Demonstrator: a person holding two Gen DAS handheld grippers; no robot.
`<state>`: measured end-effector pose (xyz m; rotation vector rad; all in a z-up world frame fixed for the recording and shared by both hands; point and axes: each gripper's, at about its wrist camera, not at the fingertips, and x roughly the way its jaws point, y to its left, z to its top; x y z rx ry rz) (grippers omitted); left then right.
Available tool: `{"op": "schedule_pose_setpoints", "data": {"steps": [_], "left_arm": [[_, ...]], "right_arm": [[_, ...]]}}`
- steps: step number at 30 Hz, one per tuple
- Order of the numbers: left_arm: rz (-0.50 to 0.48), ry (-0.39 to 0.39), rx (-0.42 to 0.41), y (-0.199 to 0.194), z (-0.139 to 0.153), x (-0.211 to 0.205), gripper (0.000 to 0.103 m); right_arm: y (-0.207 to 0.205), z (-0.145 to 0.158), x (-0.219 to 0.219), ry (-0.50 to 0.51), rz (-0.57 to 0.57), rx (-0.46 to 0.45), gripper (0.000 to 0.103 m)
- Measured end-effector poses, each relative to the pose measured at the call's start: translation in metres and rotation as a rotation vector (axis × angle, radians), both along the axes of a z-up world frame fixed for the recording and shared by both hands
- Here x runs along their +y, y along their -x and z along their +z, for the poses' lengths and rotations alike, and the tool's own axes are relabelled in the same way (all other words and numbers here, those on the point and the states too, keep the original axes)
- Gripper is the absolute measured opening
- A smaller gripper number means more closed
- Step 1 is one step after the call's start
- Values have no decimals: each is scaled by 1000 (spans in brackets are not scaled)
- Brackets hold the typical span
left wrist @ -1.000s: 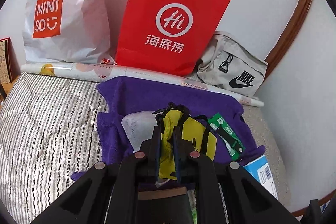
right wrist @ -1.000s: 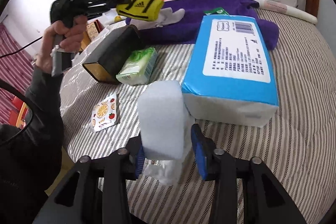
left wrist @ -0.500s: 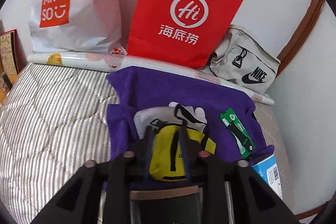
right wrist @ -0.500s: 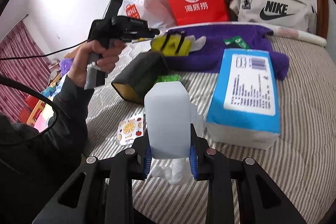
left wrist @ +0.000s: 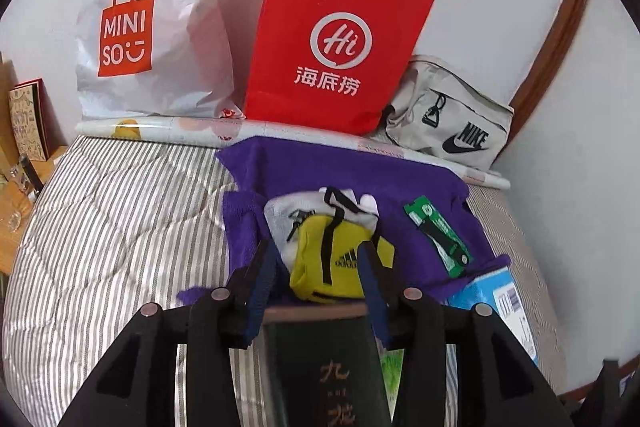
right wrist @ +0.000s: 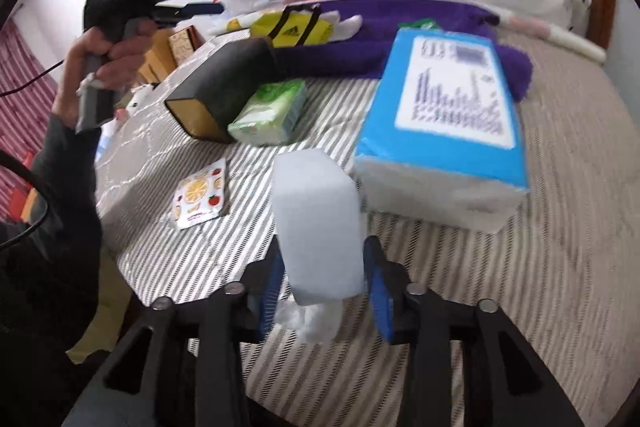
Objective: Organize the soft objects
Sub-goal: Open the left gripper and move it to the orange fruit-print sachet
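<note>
A yellow Adidas pouch (left wrist: 334, 259) lies on a white cloth (left wrist: 288, 215) on the purple towel (left wrist: 352, 179). My left gripper (left wrist: 316, 267) is open and empty, its jaws apart on either side of the pouch and drawn back above it; it also shows in the right wrist view (right wrist: 224, 1). My right gripper (right wrist: 324, 283) is shut on a white sponge block (right wrist: 316, 223) in thin plastic, held above the striped bed (right wrist: 520, 287). The pouch also shows in the right wrist view (right wrist: 292, 25).
A blue tissue pack (right wrist: 448, 115), a green tissue pack (right wrist: 272, 111), a dark box (right wrist: 216, 87) and a fruit-print packet (right wrist: 200, 193) lie on the bed. A red paper bag (left wrist: 336, 39), a Miniso bag (left wrist: 152, 19) and a Nike bag (left wrist: 452, 123) stand at the wall.
My left gripper opened, let the yellow pouch go onto the white cloth and pulled back. My right gripper kept hold of the sponge and shifted slightly.
</note>
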<state>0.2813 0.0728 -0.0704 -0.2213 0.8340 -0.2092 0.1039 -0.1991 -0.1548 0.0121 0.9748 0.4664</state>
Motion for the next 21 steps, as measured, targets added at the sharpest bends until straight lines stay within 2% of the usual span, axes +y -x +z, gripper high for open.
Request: {"op": "schedule_pose_setpoints", "data": {"steps": [3, 6, 7, 8, 10, 14, 19, 21], "left_arm": [[-15, -9, 5, 11, -2, -1, 40], [-27, -24, 9, 25, -4, -2, 40], [-33, -28, 10, 30, -5, -3, 40], [-37, -31, 10, 34, -5, -3, 40], [-42, -39, 6, 45, -5, -3, 40], [-63, -50, 6, 69, -6, -5, 40], [-87, -53, 23, 95, -12, -8, 40], [-98, -56, 31, 107, -17, -10, 45]], "right_arm": [[-3, 8, 3, -3, 4, -45, 60], [-8, 9, 9, 1, 18, -66, 61], [-9, 8, 11, -6, 28, -65, 51], [-11, 8, 13, -17, 37, -61, 30], [-11, 9, 15, -46, 53, -56, 29], [-2, 21, 19, -57, 70, -108, 29], [3, 36, 10, -86, 43, -147, 29], [3, 42, 5, -86, 30, -167, 29]]}}
